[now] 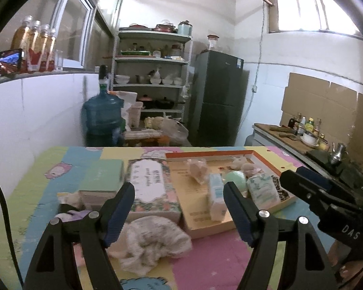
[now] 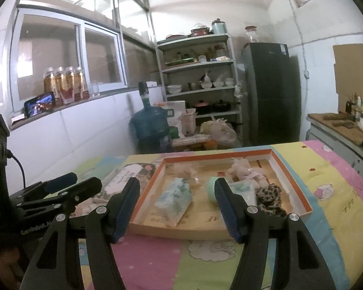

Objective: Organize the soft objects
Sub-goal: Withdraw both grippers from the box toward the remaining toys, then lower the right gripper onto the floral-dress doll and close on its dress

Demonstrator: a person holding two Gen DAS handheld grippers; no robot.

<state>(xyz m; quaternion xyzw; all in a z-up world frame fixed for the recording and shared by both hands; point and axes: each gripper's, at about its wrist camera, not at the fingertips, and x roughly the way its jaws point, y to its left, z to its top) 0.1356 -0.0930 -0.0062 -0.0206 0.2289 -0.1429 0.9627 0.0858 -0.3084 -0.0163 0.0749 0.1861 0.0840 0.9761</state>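
With both grippers' fingers spread and empty, the left gripper (image 1: 179, 215) should drop onto the crumpled white cloth (image 1: 152, 241) lying near the orange-rimmed box lid (image 2: 290, 176), pinching its bulk.

Your left wrist camera looks forward and slightly down over the table's (image 1: 205, 261) near edge, close above the crumpled cloth (image 1: 155, 241). Your right wrist camera sits further right, facing likewise. Both views share the orange-rimmed tray (image 2: 290, 176), the shelf rack (image 2: 198, 72) and the dark fridge (image 1: 217, 96).
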